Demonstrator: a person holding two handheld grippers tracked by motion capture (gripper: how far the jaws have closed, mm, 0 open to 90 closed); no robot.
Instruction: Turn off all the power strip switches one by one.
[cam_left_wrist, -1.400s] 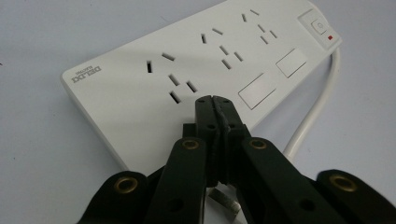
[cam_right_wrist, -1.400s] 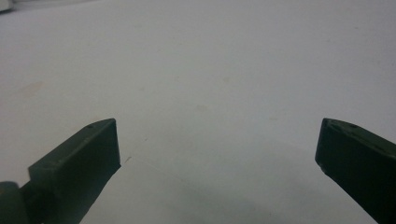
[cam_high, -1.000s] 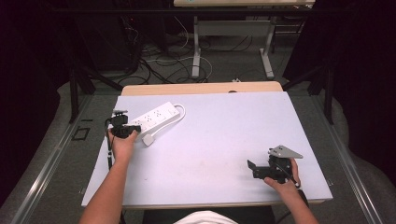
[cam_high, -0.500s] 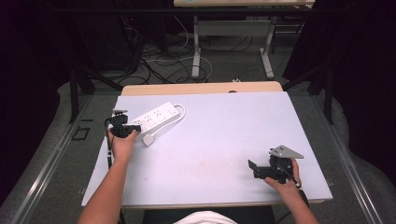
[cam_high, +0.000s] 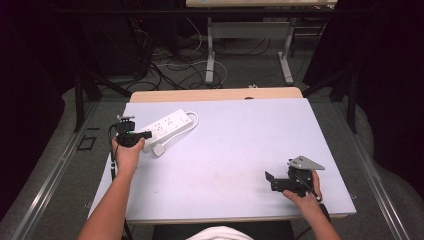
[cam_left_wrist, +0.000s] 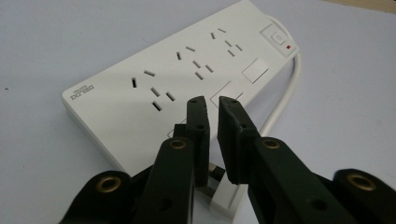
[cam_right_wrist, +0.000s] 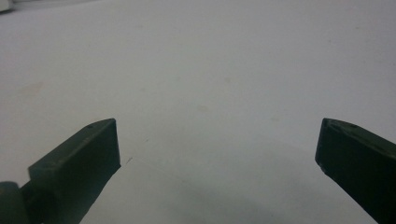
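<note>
Power strip (cam_high: 167, 122) is lying near the far left corner of the pale table (cam_high: 240, 130), white, set at a slant, its cord (cam_high: 192, 120) curling off the far end. From my left gripper view I am looking along its face (cam_left_wrist: 177, 79): three groups of sockets, then a switch (cam_left_wrist: 276, 36) with a small red dot beside it at the end where the cord (cam_left_wrist: 285, 93) is leaving.

Its white plug (cam_high: 159, 149) is sitting just beside the strip's near edge, and I am holding my left gripper (cam_high: 145, 134) right over it. My left jaws (cam_left_wrist: 212, 105) are drawn nearly together, with a slim gap between the tips and nothing in that gap. Lower down, the plug (cam_left_wrist: 223, 193) and a metal pin are showing between them, but I cannot tell whether I am actually pinching it or merely hanging above it.

My right gripper (cam_high: 270, 181) is resting well apart, near the table's front right corner, jaws (cam_right_wrist: 217, 140) spread wide over bare surface and holding nothing.

As for what has just changed: very little. Both hands and the strip are sitting where they were a second ago. I am reading that as a pause at the plug, so the next move probably belongs to my left hand.
</note>
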